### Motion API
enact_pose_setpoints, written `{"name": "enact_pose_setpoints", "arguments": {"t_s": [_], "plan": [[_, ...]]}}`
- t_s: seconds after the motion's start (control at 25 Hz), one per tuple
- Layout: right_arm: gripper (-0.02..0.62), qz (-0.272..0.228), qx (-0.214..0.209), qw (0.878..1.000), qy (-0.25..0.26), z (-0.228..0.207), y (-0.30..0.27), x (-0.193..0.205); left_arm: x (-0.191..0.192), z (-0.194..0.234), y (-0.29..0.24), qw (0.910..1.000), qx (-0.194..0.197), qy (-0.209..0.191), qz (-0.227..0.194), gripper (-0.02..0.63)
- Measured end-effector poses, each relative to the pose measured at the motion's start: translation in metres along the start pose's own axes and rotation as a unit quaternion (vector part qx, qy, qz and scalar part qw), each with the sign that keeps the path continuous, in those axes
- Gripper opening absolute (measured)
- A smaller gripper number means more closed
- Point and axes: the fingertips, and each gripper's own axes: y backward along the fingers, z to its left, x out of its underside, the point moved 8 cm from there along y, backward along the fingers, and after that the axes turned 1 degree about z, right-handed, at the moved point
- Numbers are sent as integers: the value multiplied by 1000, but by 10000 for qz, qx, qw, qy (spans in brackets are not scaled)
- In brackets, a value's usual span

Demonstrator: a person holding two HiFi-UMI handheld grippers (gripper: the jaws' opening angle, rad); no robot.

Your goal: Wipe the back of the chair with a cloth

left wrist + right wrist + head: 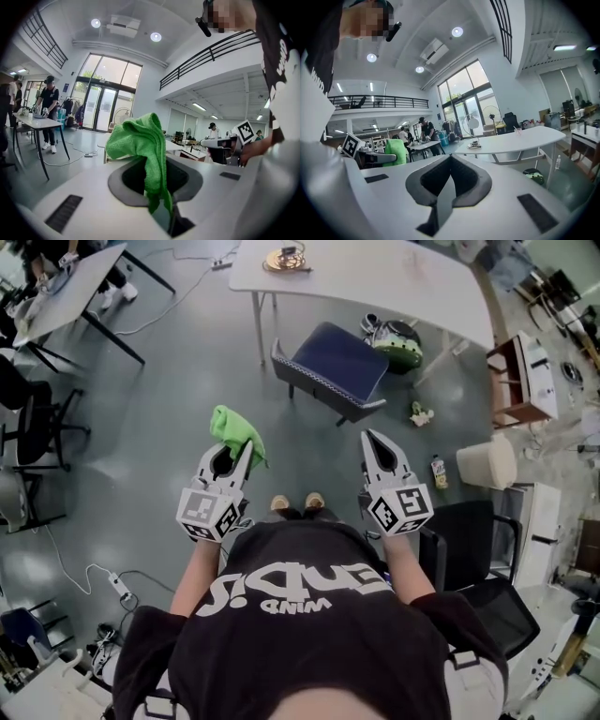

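Note:
A green cloth (pixel 236 430) is bunched at the tip of my left gripper (pixel 246 448), which is shut on it; in the left gripper view the cloth (pixel 140 136) rises out of the closed jaws and droops over them. My right gripper (pixel 369 437) is shut with nothing in it, its jaws meeting in a line (pixel 450 161). The chair (pixel 333 367), with a blue seat and a grey frame, stands on the floor ahead of both grippers, partly under the white table (pixel 375 282). Neither gripper touches it. From the right gripper view the cloth (pixel 396 152) shows at the left.
A black office chair (pixel 478 559) stands close at my right, with a cream stool (pixel 487 463) and a small bottle (pixel 438 472) beyond it. Green shoes (pixel 398 341) lie under the table. Black chairs (pixel 33 427) and a power strip (pixel 120 587) are at the left.

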Motion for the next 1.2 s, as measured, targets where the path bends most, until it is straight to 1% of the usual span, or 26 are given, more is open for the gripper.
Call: {"name": "enact_pose_setpoints", "arguments": {"t_s": [0.24, 0.48, 0.76, 0.96, 1.2], "plan": [[-3, -46, 50, 10000, 66, -10, 4, 8, 7, -10, 0, 9995, -201, 27, -262, 64], [-3, -37, -55, 10000, 64, -17, 4, 11, 9, -18, -5, 9984, -348, 74, -429, 64], [-3, -21, -269, 9995, 178, -15, -1, 6, 6, -25, -3, 9978, -493, 25, -433, 64], [-3, -17, -304, 9994, 142, -13, 4, 9, 7, -32, 4, 9974, -586, -14, -409, 64], [-3, 34, -321, 9993, 187, -7, 5, 15, 9, -35, 8, 9976, -573, -52, -385, 64]]}}
